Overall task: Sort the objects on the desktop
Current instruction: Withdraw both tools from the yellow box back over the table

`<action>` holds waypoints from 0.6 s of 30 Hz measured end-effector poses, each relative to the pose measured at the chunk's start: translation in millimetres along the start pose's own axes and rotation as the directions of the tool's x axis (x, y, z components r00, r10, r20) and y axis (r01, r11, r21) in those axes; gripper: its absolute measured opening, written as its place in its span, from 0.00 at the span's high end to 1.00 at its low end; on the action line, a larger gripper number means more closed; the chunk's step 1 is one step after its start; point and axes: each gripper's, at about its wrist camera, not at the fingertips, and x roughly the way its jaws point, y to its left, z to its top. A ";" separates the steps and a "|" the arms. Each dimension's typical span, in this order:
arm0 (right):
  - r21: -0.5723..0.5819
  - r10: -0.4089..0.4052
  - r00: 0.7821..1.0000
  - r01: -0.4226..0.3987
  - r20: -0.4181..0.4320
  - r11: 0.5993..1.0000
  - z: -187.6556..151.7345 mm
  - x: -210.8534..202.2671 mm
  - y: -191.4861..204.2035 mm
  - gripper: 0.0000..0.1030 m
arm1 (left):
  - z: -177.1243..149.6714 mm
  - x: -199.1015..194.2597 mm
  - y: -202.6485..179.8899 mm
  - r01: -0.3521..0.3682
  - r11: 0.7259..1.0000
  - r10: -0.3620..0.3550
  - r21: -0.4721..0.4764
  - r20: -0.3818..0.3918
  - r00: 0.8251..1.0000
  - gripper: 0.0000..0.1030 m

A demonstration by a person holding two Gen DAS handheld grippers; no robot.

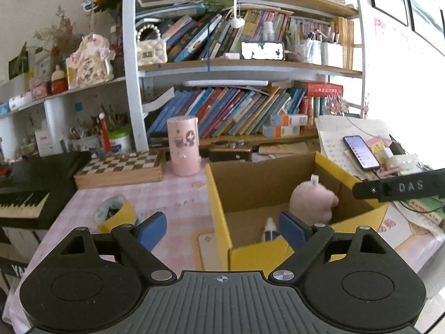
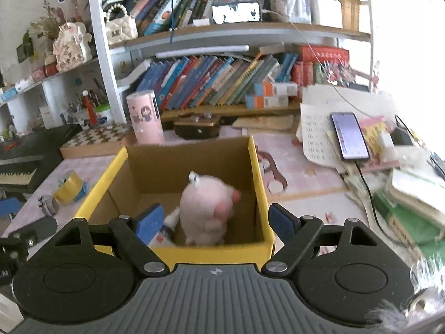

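Right wrist view: both grippers wide open, empty, left gripper [image 1: 222,231] and right gripper [image 2: 215,220]. Fuzzy pink plush toy [image 2: 207,208] sits inside yellow-rimmed cardboard box [image 2: 258,172], small white bottle [image 2: 168,226] beside it. Yellow tape roll [image 1: 115,213], pink cylinder [image 1: 184,146], wooden chessboard [image 1: 119,168] on surface.

A: Light source? Daylight from the right; the window [image 1: 417,89] is blown out to white in both views, washing over the papers [image 2: 319,117].

B: Noted. Glare on the phone [image 2: 349,136] screen, the shelf [image 1: 244,66] evenly lit, shadows soft. Blur?

A: The right view is smeared: plush [image 2: 207,208] soft, books [image 2: 417,194] at the right edge streaked. The left view is sharper.

B: Distortion: strong fisheye, shelf posts bow, corners go dark. The box [image 1: 358,222] walls glow saturated yellow.
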 end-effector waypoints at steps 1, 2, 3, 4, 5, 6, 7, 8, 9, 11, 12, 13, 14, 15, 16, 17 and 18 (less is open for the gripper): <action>0.003 -0.007 1.000 0.007 -0.007 1.000 -4.9 -2.6 3.0 0.21 | -2.7 -2.1 2.8 0.001 1.000 -0.001 0.000 -0.005 1.000 0.12; 0.005 -0.014 1.000 0.014 -0.014 1.000 -9.8 -5.3 6.9 0.21 | -5.4 -4.1 5.6 0.003 1.000 -0.003 0.000 -0.009 1.000 0.12; 0.007 -0.021 1.000 0.021 -0.020 1.000 -14.3 -7.6 10.5 0.21 | -8.3 -6.1 8.6 0.006 1.000 -0.006 0.002 -0.014 1.000 0.12; 0.008 -0.027 0.999 0.027 -0.025 1.000 -18.6 -10.0 14.5 0.21 | -11.6 -8.5 11.7 0.008 1.000 -0.008 0.002 -0.020 1.000 0.12; 0.009 -0.033 0.999 0.033 -0.032 0.999 -23.6 -12.5 19.1 0.21 | -14.8 -10.7 14.9 0.010 1.000 -0.009 0.003 -0.025 1.000 0.12; 0.010 -0.037 0.999 0.037 -0.038 0.999 -28.3 -15.2 23.4 0.21 | -18.2 -13.5 18.1 0.011 1.000 -0.011 0.003 -0.030 0.999 0.12; 0.010 -0.042 0.998 0.043 -0.044 0.999 -32.4 -17.8 27.7 0.21 | -21.6 -16.3 21.5 0.013 1.000 -0.012 0.004 -0.035 0.999 0.12; 0.011 -0.048 0.998 0.049 -0.050 0.999 -37.1 -20.6 31.9 0.21 | -24.8 -18.8 25.5 0.013 1.000 -0.013 0.004 -0.042 0.999 0.12; 0.012 -0.055 0.997 0.056 -0.056 0.998 -41.9 -23.6 36.6 0.21 | -27.3 -21.0 28.6 0.013 1.000 -0.013 0.003 -0.048 0.999 0.12; 0.016 -0.067 0.996 0.068 -0.066 0.998 -50.5 -29.3 44.1 0.21 | -33.3 -26.2 35.9 0.013 1.000 -0.013 -0.001 -0.058 0.998 0.12; 0.021 -0.075 0.995 0.076 -0.071 0.997 -55.2 -32.3 48.4 0.21 | -36.8 -29.3 39.7 0.012 1.000 -0.013 -0.004 -0.065 0.998 0.12; 0.025 -0.081 0.994 0.084 -0.075 0.996 -58.9 -35.0 52.4 0.21 | -40.1 -32.3 43.1 0.012 1.000 -0.012 -0.005 -0.071 0.997 0.12; 0.030 -0.089 0.993 0.091 -0.080 0.995 -63.6 -38.2 56.5 0.21 | -43.7 -35.3 46.9 0.011 1.000 -0.012 -0.006 -0.078 0.997 0.12; 0.035 -0.096 0.992 0.099 -0.083 0.994 -68.0 -41.0 60.1 0.21 | -46.2 -37.2 49.5 0.011 1.000 -0.011 -0.006 -0.085 0.996 0.12; 0.039 -0.102 0.991 0.106 -0.087 0.994 -72.2 -43.8 63.3 0.21 | -49.2 -40.0 52.7 0.011 1.000 -0.011 -0.006 -0.090 0.996 0.12; 0.042 -0.108 0.990 0.112 -0.092 0.993 -77.0 -46.8 67.2 0.21 | -51.9 -42.6 55.3 0.011 1.000 -0.011 -0.006 -0.095 0.995 0.12; 0.043 -0.113 0.989 0.117 -0.097 0.992 -80.5 -49.0 70.7 0.21 | -54.5 -45.3 58.3 0.012 1.000 -0.012 -0.006 -0.100 0.995 0.12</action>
